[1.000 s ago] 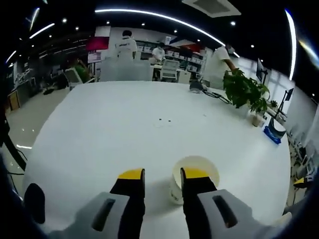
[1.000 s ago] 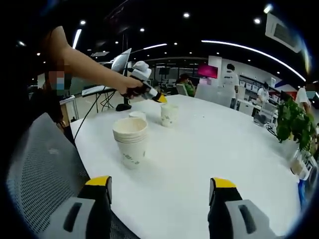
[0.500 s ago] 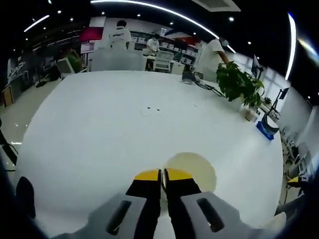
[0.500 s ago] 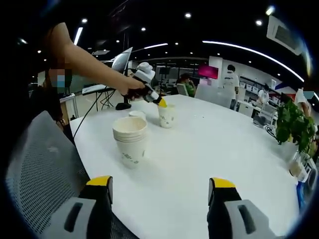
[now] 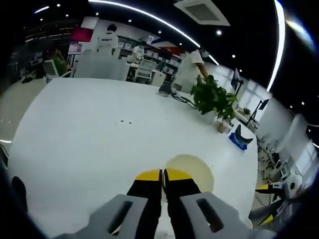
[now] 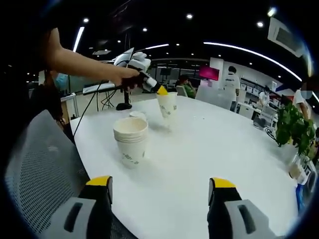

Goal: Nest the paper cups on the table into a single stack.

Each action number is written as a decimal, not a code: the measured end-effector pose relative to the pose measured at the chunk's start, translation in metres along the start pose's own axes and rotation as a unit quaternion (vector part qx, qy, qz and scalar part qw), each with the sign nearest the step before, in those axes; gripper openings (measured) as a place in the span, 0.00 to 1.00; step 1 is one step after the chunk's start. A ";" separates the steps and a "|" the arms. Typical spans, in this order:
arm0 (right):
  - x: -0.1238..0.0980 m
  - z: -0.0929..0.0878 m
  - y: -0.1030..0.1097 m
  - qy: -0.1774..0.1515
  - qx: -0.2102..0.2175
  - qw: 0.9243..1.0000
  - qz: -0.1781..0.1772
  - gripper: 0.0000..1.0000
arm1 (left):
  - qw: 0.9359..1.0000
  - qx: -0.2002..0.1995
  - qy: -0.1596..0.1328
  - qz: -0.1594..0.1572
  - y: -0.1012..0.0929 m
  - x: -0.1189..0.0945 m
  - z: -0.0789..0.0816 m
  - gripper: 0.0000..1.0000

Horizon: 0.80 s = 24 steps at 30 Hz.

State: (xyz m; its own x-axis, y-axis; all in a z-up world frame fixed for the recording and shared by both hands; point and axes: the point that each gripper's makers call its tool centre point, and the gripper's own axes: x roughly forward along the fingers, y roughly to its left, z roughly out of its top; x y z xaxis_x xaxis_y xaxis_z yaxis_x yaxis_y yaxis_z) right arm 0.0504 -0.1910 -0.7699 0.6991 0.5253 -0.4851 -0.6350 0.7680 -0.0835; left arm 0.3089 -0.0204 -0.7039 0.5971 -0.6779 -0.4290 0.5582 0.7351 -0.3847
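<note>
My left gripper (image 5: pixel 162 174) is shut on the rim of a white paper cup (image 5: pixel 194 172), whose open mouth lies just right of the jaws. In the right gripper view, a hand holds that left gripper (image 6: pixel 160 90) with the cup (image 6: pixel 167 105) hanging in the air above the white table (image 6: pixel 209 144). A stack of nested cups (image 6: pixel 130 142) stands on the table near its left edge. Behind the stack stands another single cup (image 6: pixel 137 115). My right gripper (image 6: pixel 159 182) is open and holds nothing, near the table's front edge and well short of the stack.
A grey mesh chair back (image 6: pixel 35 169) stands close by the table, left of my right gripper. A potted plant (image 6: pixel 294 124) sits at the table's far right edge, with a blue object (image 5: pixel 239 139) beside it. People are at desks in the background.
My left gripper went from open beside the cup to shut on its rim. It has since lifted the cup off the table. The right gripper has stayed put and open.
</note>
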 end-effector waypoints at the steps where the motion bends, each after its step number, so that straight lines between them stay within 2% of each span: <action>1: 0.000 0.000 0.000 -0.001 -0.001 1.000 0.000 0.80 | 1.000 0.001 -0.002 -0.005 -0.006 -0.006 0.002 0.00; 7: 0.000 0.000 0.001 0.000 -0.001 1.000 0.001 0.81 | 1.000 0.001 0.001 -0.028 -0.035 -0.034 0.004 0.00; 10: 0.000 0.002 0.003 -0.003 -0.007 1.000 0.005 0.82 | 0.999 0.001 -0.002 -0.044 -0.057 -0.048 0.003 0.00; 13: -0.001 0.006 0.003 -0.014 -0.014 1.000 0.005 0.84 | 0.998 0.012 0.009 -0.063 -0.076 -0.060 -0.001 0.00; 16: -0.001 0.010 0.002 -0.025 -0.020 0.999 0.002 0.89 | 0.996 0.019 0.018 -0.084 -0.095 -0.069 -0.006 0.00; 20: -0.001 0.009 0.004 -0.023 -0.020 1.000 0.007 0.89 | 0.992 0.028 0.044 -0.112 -0.117 -0.080 -0.019 0.00; 24: -0.001 0.010 0.005 -0.025 -0.018 0.999 0.010 0.90 | 0.990 0.064 0.059 -0.114 -0.125 -0.085 -0.029 0.00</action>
State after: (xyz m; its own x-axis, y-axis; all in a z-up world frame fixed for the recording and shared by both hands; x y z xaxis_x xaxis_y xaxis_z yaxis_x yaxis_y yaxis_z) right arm 0.0498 -0.1835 -0.7610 0.7019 0.5583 -0.4424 -0.6591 0.7446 -0.1060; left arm 0.1715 -0.0539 -0.6431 0.3798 -0.8142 -0.4390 0.7433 0.5512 -0.3791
